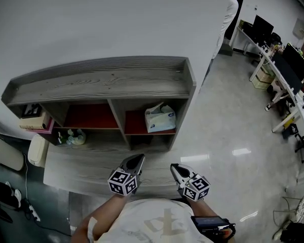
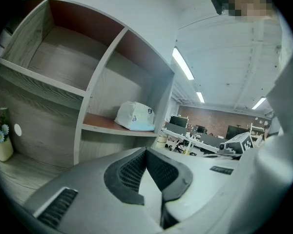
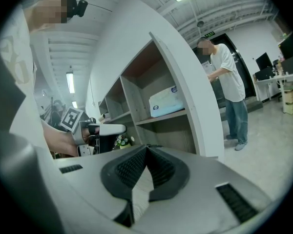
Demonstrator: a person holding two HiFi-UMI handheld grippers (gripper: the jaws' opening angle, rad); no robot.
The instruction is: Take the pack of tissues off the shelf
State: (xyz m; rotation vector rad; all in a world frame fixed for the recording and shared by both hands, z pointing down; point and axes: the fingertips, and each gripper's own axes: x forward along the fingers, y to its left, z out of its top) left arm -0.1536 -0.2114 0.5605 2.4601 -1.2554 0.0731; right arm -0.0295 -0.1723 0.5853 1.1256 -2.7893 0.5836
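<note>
White-and-pale-blue soft tissue pack (image 1: 160,118) sat in right compartment of grey wooden shelf (image 1: 106,80), apparently near front edge, so reachable. Left claw (image 1: 137,159), right claw (image 1: 175,167): both pressed together, empty, well short of shelf; reach not begun.

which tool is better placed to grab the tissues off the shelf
Right, but only just. The tissues sit in the shelf's right compartment, on the right tool's side; the left tool is nearer the middle divider. Both tools are shut, low before the shelf, and must open first.
</note>
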